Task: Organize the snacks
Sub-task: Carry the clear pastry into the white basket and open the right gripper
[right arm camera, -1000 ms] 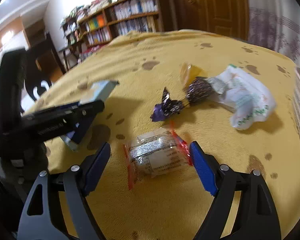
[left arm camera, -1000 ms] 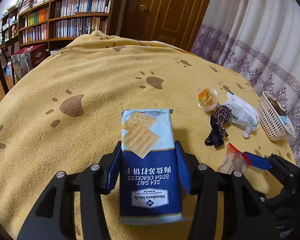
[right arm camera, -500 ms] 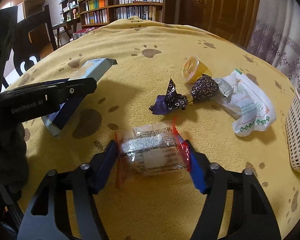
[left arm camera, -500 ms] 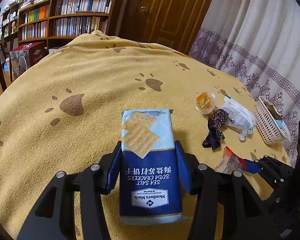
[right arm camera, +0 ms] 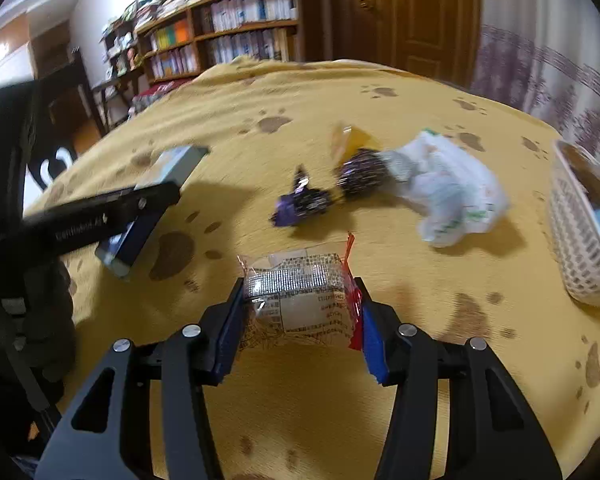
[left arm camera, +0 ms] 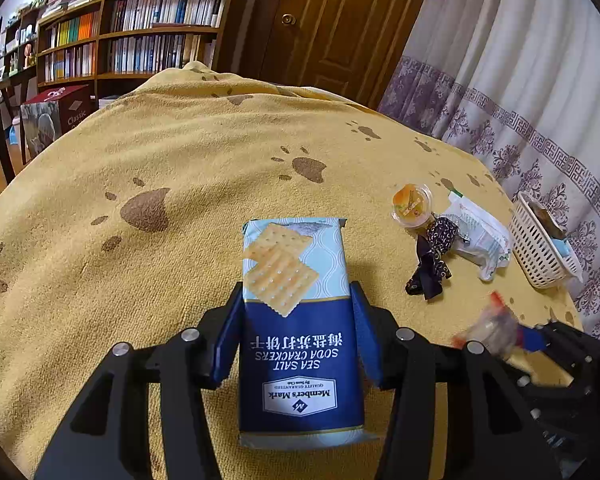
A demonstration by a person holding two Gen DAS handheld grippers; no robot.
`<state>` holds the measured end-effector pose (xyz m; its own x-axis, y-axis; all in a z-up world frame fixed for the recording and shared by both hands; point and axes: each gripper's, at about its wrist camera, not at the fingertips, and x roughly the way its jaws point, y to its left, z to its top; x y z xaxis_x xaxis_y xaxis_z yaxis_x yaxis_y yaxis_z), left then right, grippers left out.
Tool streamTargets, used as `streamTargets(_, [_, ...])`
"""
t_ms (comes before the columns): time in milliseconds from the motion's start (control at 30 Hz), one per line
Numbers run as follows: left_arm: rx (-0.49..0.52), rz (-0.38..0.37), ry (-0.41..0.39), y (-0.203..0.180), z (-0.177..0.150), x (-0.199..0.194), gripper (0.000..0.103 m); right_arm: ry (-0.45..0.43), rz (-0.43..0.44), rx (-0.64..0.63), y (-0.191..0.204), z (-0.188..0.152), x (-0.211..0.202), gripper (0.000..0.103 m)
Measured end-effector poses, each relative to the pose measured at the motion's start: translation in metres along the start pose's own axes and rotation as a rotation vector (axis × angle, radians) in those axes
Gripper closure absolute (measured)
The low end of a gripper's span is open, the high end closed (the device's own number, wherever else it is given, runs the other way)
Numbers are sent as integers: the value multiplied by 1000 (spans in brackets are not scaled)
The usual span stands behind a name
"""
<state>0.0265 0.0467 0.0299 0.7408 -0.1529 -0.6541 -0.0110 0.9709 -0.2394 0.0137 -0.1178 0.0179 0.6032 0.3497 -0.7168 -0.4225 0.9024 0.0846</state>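
Note:
My left gripper (left arm camera: 298, 312) is shut on a blue pack of sea salt soda crackers (left arm camera: 296, 320) and holds it over the yellow paw-print cloth (left arm camera: 160, 152). My right gripper (right arm camera: 300, 316) is shut on a clear snack packet with red ends (right arm camera: 300, 296), lifted off the cloth; the packet shows blurred in the left wrist view (left arm camera: 488, 328). A white basket (right arm camera: 580, 248) stands at the right edge; it also shows in the left wrist view (left arm camera: 540, 248). The left gripper with the crackers (right arm camera: 152, 200) shows at the left of the right wrist view.
On the cloth lie an orange jelly cup (left arm camera: 412, 204), two dark purple wrapped candies (right arm camera: 304, 204) (right arm camera: 362, 174) and a white plastic packet (right arm camera: 448, 192). The basket holds a brown item and a light blue one. Bookshelves, a door and curtains stand behind.
My right gripper has closed on the clear packet and lifted it off the cloth. My left gripper keeps hold of the crackers, barely moved.

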Motion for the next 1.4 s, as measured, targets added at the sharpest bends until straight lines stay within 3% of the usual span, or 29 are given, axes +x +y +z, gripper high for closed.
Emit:
streamTargets(833, [30,60,14,-7,0,2,52,-109,-62,197,-71,-16,-55,50])
streamTargets(1400, [35,72,22,-8,0,5,52,-248,-177,389,-153,-10,-112,50])
